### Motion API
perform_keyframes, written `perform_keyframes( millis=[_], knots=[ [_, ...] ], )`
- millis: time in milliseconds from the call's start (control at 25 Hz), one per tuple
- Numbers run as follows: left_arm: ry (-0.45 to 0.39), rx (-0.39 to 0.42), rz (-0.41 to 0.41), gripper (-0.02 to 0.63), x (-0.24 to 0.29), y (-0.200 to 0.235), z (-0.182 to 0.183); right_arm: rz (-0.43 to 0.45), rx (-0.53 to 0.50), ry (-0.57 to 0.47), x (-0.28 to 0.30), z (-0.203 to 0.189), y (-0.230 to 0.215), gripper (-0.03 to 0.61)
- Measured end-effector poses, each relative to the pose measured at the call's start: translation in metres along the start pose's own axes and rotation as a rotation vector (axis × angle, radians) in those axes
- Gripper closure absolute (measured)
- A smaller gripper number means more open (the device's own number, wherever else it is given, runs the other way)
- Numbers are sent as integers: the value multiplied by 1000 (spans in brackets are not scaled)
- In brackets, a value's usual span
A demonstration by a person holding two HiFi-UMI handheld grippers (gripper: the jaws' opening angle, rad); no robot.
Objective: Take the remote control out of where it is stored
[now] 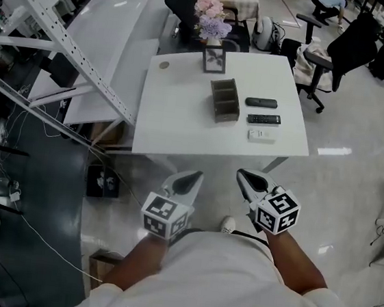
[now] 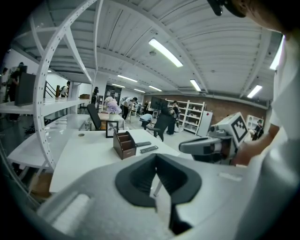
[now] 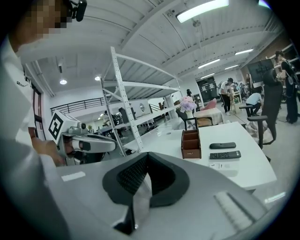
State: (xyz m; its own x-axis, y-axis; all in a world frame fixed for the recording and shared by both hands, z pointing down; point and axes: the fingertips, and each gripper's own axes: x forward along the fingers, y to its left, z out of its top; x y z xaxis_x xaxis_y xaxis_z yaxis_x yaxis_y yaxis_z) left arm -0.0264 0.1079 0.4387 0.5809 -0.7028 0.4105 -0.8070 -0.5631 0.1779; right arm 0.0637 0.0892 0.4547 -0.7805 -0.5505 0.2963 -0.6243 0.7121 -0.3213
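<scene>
A brown compartment organizer (image 1: 224, 99) (image 2: 124, 144) (image 3: 191, 143) stands on the white table (image 1: 176, 113). To its right lie a black remote (image 1: 261, 102) (image 3: 222, 146), a second black remote with buttons (image 1: 263, 119) (image 3: 225, 154) and a white remote (image 1: 262, 134) (image 3: 224, 165). Nothing sticks out of the organizer. Both grippers hover off the table's near edge, well short of these things. My left gripper (image 1: 189, 179) (image 2: 156, 161) is shut and empty. My right gripper (image 1: 249, 179) (image 3: 146, 161) is shut too, holding nothing.
A picture frame (image 1: 214, 60) and a vase of flowers (image 1: 210, 21) stand at the table's far edge, and a small round disc (image 1: 164, 64) lies near its far left corner. White metal shelving (image 1: 60, 38) runs along the left. Office chairs (image 1: 320, 61) stand at the far right.
</scene>
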Motion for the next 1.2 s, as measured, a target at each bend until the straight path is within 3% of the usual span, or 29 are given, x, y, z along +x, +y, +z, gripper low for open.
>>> perform_keyframes(
  millis=[560, 1200],
  knots=[
    [32, 28, -54, 611, -34, 62, -12, -102, 19, 7, 49, -11, 41, 575],
    [30, 46, -102, 611, -41, 66, -15, -150, 26, 12, 55, -14, 48, 575]
  ],
)
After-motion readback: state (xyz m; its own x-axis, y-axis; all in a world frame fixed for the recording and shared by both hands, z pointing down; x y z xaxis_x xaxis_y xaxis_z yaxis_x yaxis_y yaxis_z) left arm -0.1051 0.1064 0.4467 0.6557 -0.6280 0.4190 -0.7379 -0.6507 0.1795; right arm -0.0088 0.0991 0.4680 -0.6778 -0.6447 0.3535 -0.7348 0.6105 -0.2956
